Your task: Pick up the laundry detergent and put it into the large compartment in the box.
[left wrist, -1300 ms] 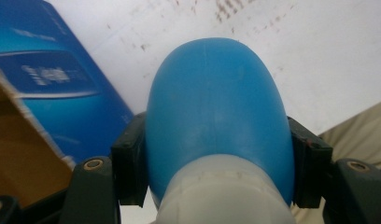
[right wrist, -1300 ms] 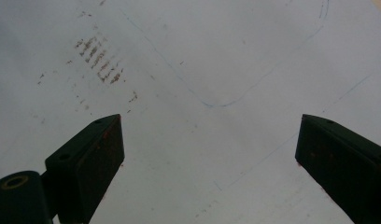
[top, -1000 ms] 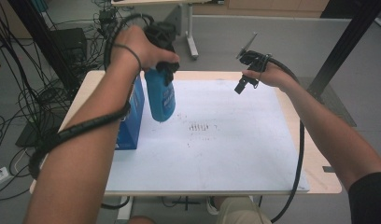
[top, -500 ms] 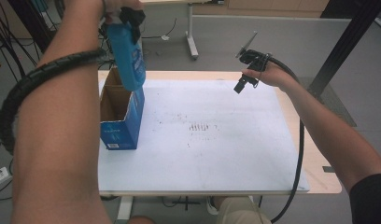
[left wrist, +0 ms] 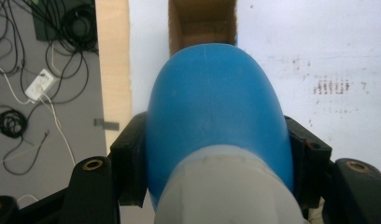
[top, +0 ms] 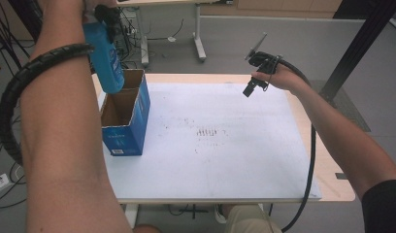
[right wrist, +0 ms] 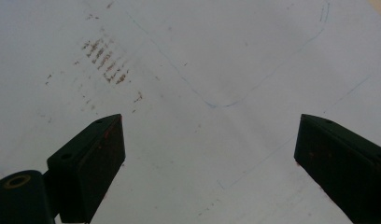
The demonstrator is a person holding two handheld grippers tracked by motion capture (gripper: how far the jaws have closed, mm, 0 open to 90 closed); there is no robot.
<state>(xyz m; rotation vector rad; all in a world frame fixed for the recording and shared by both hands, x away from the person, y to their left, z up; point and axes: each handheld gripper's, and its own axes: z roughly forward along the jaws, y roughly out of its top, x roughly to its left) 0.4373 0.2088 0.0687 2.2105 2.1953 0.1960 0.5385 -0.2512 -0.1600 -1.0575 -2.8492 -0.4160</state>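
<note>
Above the open box point(top: 122, 116), left claw point(top: 105, 19) grips blue bottle point(top: 105, 58); right claw point(right wrist: 209, 163) open. Next: lower bottle into box.

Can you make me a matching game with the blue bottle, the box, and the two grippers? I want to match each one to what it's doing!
Things:
1. blue bottle
2. cardboard box
3. left hand-held gripper
4. right hand-held gripper

States:
A. jaws wide apart, nothing between them, over the white table top
B. stands on the table with its top open
C. held up in the air above the box
D. jaws clamped on both sides of the bottle

Right pairs: 1-C, 2-B, 3-D, 4-A
</note>
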